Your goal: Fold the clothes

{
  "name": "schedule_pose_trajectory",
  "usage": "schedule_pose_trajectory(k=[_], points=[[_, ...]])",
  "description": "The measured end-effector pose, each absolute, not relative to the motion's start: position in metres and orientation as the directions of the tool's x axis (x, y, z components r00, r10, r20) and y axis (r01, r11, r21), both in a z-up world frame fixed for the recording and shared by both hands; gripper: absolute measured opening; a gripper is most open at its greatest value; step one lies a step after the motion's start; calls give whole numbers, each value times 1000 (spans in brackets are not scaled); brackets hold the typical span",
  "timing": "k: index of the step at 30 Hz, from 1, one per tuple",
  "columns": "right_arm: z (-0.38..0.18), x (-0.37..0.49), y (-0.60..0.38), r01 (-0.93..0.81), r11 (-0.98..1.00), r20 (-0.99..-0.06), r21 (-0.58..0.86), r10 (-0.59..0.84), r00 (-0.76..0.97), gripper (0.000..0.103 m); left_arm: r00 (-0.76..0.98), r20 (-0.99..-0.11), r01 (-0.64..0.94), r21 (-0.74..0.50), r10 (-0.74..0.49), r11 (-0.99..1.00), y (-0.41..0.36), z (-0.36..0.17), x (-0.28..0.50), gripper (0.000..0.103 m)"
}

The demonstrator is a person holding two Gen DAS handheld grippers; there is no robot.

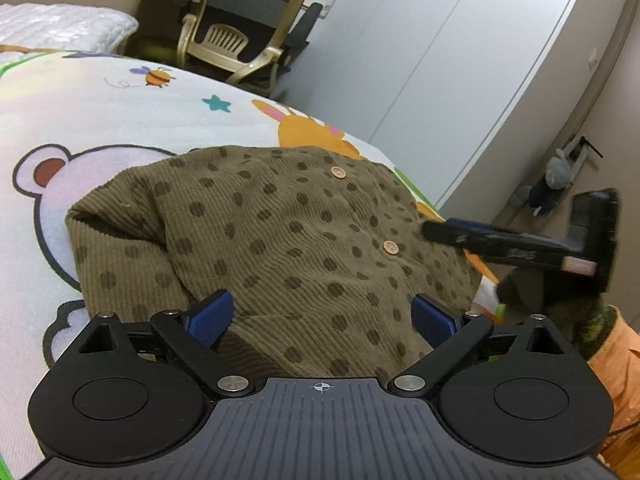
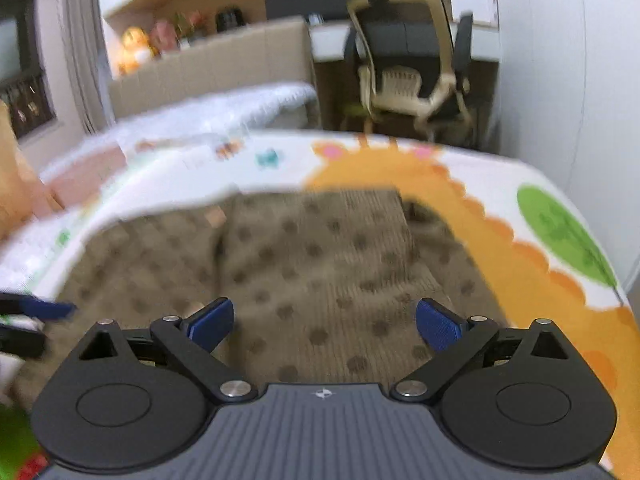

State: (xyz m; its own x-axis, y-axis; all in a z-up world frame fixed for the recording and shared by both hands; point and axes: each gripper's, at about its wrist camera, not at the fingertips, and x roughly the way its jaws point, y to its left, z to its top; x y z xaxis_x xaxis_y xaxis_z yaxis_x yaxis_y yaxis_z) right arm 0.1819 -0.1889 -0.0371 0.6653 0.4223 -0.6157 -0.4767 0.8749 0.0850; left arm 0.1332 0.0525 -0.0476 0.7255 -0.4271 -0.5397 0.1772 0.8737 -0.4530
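The left gripper [image 1: 322, 320] hovers with fingers apart over the near hem of the brown dotted cardigan [image 1: 280, 232]. The right gripper [image 2: 324, 322], fingers also apart, hangs above it. The cardigan lies on the cartoon-print bed [image 1: 120, 120]; an office chair [image 1: 244, 20] stands at twelve o'clock.

Bare quilt [image 1: 120, 120] lies open beyond the cardigan [image 1: 280, 232]; an office chair [image 1: 240, 28] stands past the bed's edge.
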Motion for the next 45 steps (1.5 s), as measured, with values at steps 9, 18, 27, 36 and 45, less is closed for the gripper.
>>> schedule_pose_trajectory(k=[9,18,27,36,45], points=[[-20,180,-205,-427,904,-585,31,363,725,99,730,-519,186,-474,-444,861,56,-50,132,100],[-30,197,-240,-303,952,-615,-51,209,761,102,732,-516,188,-475,-445,860,56,-50,131,100],[-7,166,-236,-391,920,-541,39,348,765,102,735,-517,191,-464,-439,865,54,-51,131,102],[-23,132,-154,-667,741,-593,78,572,566,102,737,-520,184,-459,-431,869,52,-51,130,102],[-35,119,-155,-663,748,-620,17,528,580,103,739,-516,184,-464,-433,867,53,-51,129,102]])
